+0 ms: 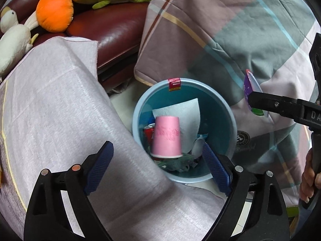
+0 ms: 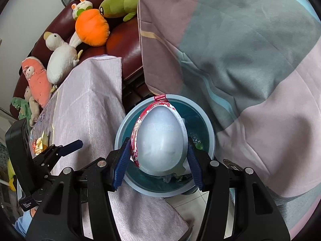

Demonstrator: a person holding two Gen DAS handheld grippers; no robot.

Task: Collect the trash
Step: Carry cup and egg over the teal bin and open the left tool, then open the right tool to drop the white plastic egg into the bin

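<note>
A round blue trash bin (image 1: 224, 108) stands on the floor between a cloth-covered table and a plaid quilt. In it lie an upside-down pink paper cup (image 1: 166, 137), a white tissue (image 1: 188, 112), a red can and other scraps. My left gripper (image 1: 158, 166) is open and empty just above the bin's near rim. My right gripper (image 2: 158, 158) is shut on a white egg-shaped plastic shell with a red foil rim (image 2: 160, 138), held over the bin (image 2: 208, 124). In the left wrist view that gripper (image 1: 252, 98) holds the shell (image 1: 248, 86) edge-on at the right.
A table under a pale pink cloth (image 1: 50, 110) lies left of the bin. A plaid quilt (image 1: 240, 30) hangs at the right. A dark red leather sofa (image 1: 112, 26) behind holds plush toys (image 1: 54, 10). A crumpled gold wrapper (image 2: 40, 142) lies on the table.
</note>
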